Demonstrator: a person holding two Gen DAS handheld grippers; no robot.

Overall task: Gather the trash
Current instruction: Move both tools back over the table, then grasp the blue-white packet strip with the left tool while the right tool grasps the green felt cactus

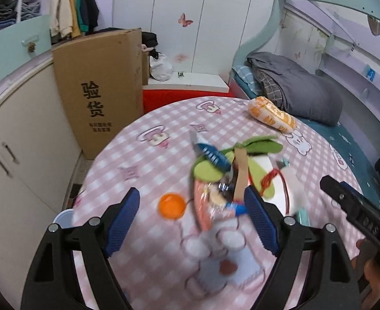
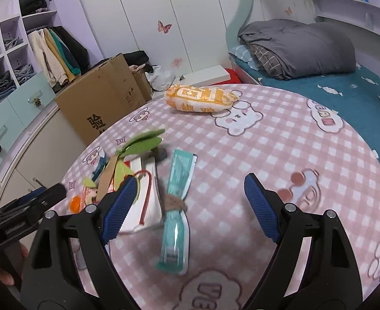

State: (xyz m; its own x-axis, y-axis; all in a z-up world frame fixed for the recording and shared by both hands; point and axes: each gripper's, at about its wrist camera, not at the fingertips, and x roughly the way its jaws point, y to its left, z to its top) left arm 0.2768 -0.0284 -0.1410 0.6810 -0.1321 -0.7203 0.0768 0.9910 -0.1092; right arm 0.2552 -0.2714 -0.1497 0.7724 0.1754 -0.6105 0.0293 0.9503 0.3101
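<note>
A heap of trash lies on a round table with a pink checked cloth [image 1: 151, 170]: a clear snack wrapper [image 1: 210, 201], a blue wrapper [image 1: 213, 155], green felt leaves [image 1: 257, 147] and an orange cap [image 1: 171, 205]. My left gripper [image 1: 192, 217] is open, its jaws either side of the snack wrapper and cap. In the right wrist view a teal packet [image 2: 177, 206] tied with twine lies beside a white bag with a red cord [image 2: 146, 206]. My right gripper [image 2: 187, 206] is open over the teal packet. An orange-and-white snack bag [image 2: 199, 98] lies farther back.
A tall cardboard box [image 1: 99, 90] stands left of the table beside cream cabinets [image 1: 22, 142]. A bed with a grey quilt [image 2: 301, 46] lies behind on the right. A white cup [image 1: 64, 218] shows at the table's left edge. The right gripper shows at the right of the left wrist view [image 1: 350, 201].
</note>
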